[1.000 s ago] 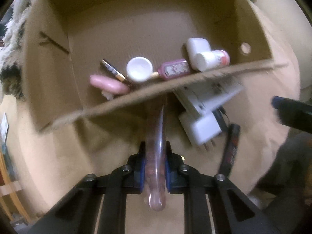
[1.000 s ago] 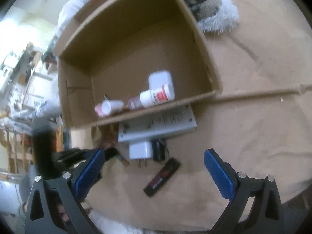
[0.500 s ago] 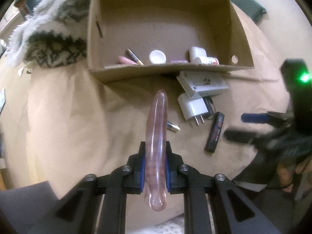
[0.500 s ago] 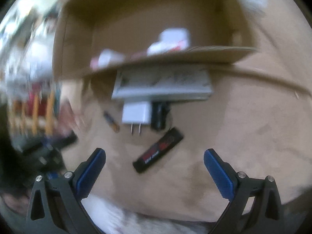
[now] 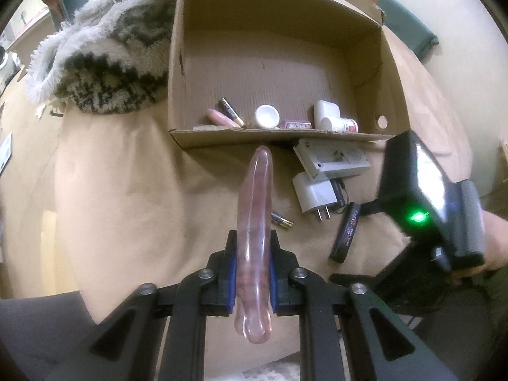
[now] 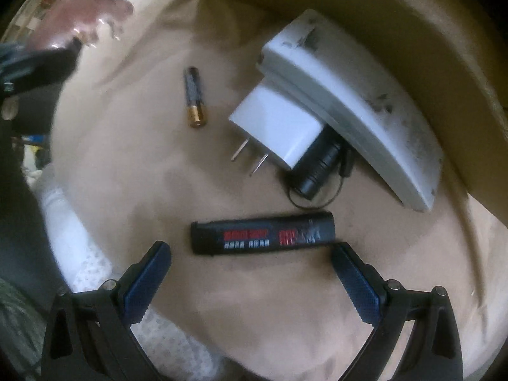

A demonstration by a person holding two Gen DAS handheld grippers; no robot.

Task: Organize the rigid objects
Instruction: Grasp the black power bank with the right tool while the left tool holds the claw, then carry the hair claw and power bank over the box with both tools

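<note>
So the left gripper (image 5: 253, 281) is clamped tight on a long translucent pink wand (image 5: 255, 222), smooth and glassy-looking with rounded ends and faint darker streaks inside. It sticks out forward past the blue finger pads (image 5: 232, 281), held up over the tan cloth surface (image 5: 127, 190), with its far tip pointing at the near wall of the open brown cardboard box (image 5: 390, 73).

The box is plain corrugated card, flaps up, with a round hole in one side. Lined up against its near wall: a small pink oval piece (image 5: 219, 116), a dark slim tube (image 5: 229, 110), a white round cap (image 5: 267, 116), a white rounded case (image 5: 326, 111) and a white bottle with a red label (image 5: 339, 124). A shaggy grey-and-white fluffy blanket (image 5: 95, 63) is bunched left of the box. None of that shows from the right wrist.

The right gripper (image 6: 250, 274) is spread wide open, holding nothing, hovering just over a flat black rectangular bar with red and white print (image 6: 263, 233), which lies on the cloth between the fingertips' line and the rest. This view gets the close-up: a black-and-gold AA battery (image 6: 194, 101), a white plug adapter with two metal prongs (image 6: 276, 123), a small black cylinder with a thin cord (image 6: 319, 166) tucked against it, and a scuffed white flat plastic device (image 6: 352, 101) leaning at the box wall.
</note>
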